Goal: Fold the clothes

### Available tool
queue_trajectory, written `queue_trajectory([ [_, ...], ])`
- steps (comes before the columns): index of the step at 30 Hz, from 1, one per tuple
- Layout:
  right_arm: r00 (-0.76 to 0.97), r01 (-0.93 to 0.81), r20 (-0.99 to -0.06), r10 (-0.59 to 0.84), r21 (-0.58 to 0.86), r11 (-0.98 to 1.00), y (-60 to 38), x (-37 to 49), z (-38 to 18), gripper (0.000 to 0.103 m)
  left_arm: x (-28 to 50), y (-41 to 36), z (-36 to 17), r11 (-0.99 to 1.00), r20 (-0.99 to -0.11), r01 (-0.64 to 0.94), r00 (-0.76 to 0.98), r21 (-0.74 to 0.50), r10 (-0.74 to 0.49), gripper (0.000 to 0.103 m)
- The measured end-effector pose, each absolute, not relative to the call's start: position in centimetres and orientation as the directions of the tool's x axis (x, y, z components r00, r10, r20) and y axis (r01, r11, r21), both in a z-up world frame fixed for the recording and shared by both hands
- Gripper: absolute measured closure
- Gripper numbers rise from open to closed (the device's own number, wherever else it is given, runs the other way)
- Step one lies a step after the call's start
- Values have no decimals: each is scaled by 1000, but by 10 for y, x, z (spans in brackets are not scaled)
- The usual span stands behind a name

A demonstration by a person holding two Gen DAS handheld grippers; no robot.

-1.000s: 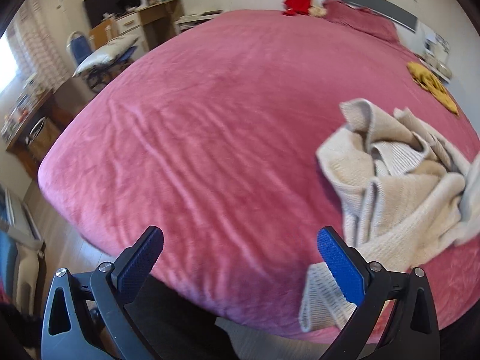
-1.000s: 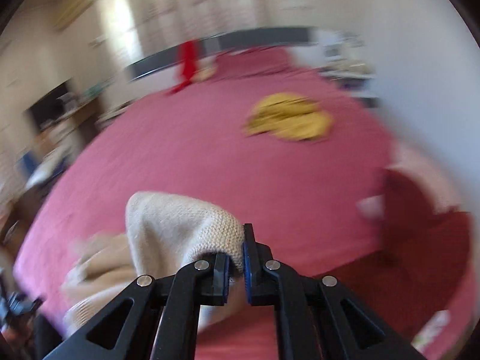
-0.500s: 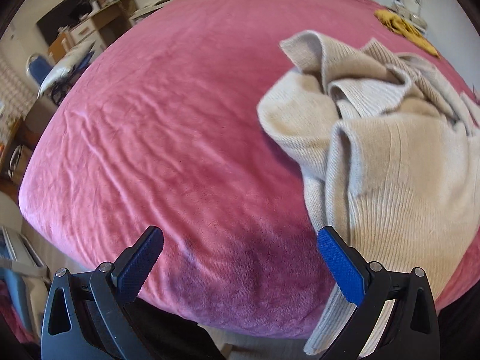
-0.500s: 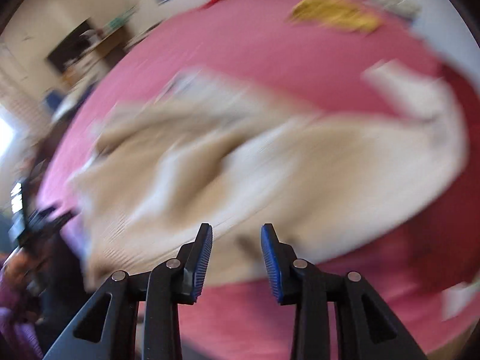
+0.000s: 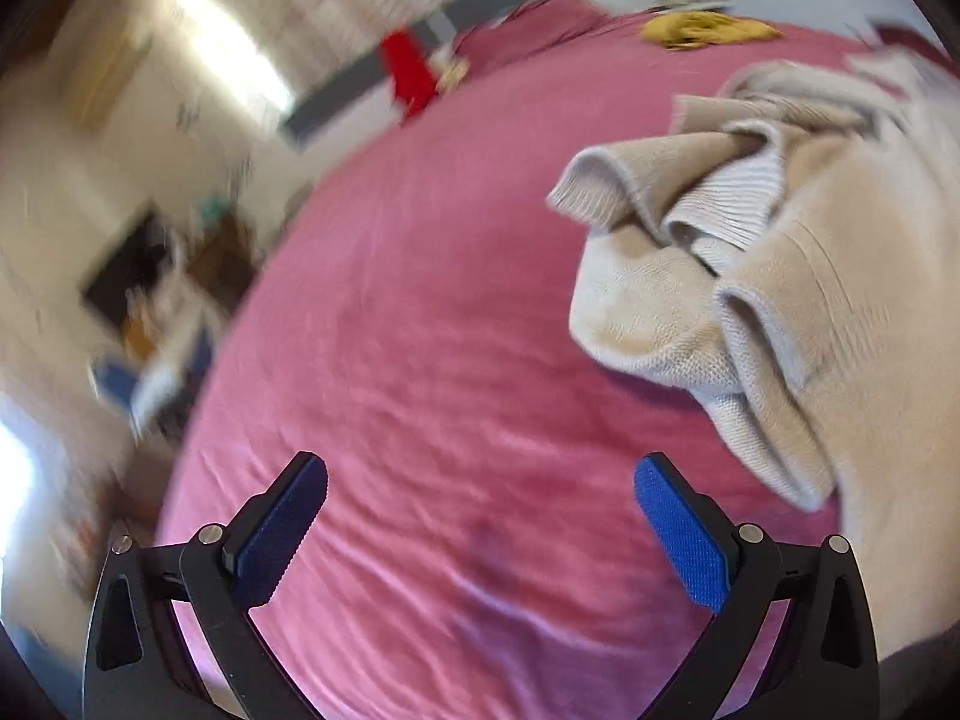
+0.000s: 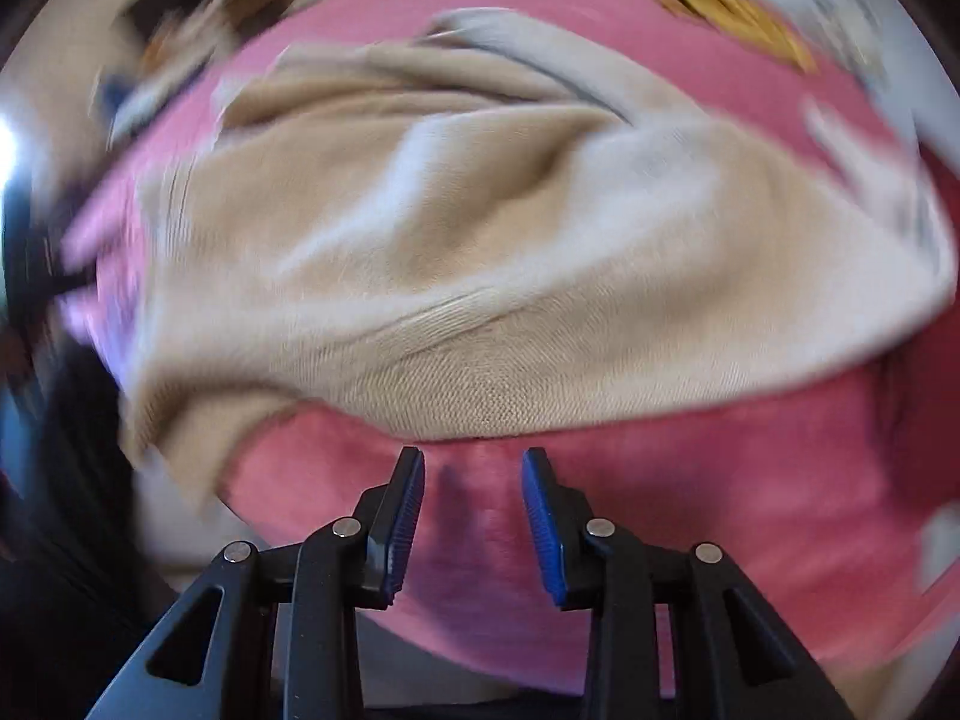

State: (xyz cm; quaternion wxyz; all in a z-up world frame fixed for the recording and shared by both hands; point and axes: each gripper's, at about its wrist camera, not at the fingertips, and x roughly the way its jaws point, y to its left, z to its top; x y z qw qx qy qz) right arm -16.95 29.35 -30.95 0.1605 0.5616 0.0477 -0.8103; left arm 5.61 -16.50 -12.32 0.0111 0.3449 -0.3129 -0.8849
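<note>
A beige knit sweater [image 5: 810, 252] lies crumpled on the pink bedspread [image 5: 420, 330], at the right of the left wrist view. My left gripper [image 5: 480, 492] is open wide and empty, over bare bedspread left of the sweater. In the right wrist view the sweater [image 6: 480, 228] fills the middle, blurred, with its near hem just beyond the fingertips. My right gripper [image 6: 473, 474] is open and empty, just short of that hem, over the bedspread [image 6: 690, 492].
A yellow garment [image 5: 702, 30] lies at the bed's far right; it also shows in the right wrist view [image 6: 738, 12]. A red garment [image 5: 408, 69] hangs at the headboard. A desk and chair [image 5: 162, 324] stand left of the bed.
My right gripper let go of the sweater and opened; the sweater now lies on the bed. My left gripper swung up and left, staying open. Both views are motion-blurred.
</note>
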Motion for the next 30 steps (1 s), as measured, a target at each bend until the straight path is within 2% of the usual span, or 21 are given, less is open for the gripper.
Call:
queue_trajectory([
  [4,-416,374,-908,-48,-123,-919,291,-185,-321,69,71,-151,-137,-669,-485,-254,-855,699,-182,0],
  [9,-535,467,-842,74,-367,-804,283,-183,-349,69,79,-132,-152,-574,-367,-249,-925,780,-98,0],
  [12,-586,486,-807,69,-418,-767,285,-176,-352,69,67,-127,-160,-559,-331,-224,-938,798,-97,0],
  [17,-756,532,-652,52,-659,-531,247,-166,-367,70,68,-119,-168,-520,-284,-216,-957,827,-55,0],
  [19,-787,538,-616,33,-711,-454,239,-165,-374,70,71,-119,-165,-511,-276,-224,-961,830,-26,0],
  [27,-784,604,-620,22,-771,-201,261,-105,-374,69,89,-125,-172,-410,-284,-293,-955,864,86,0],
  [30,-828,555,-560,9,-822,-129,246,-58,-371,69,87,-117,-171,-391,-260,-280,-960,877,105,0],
])
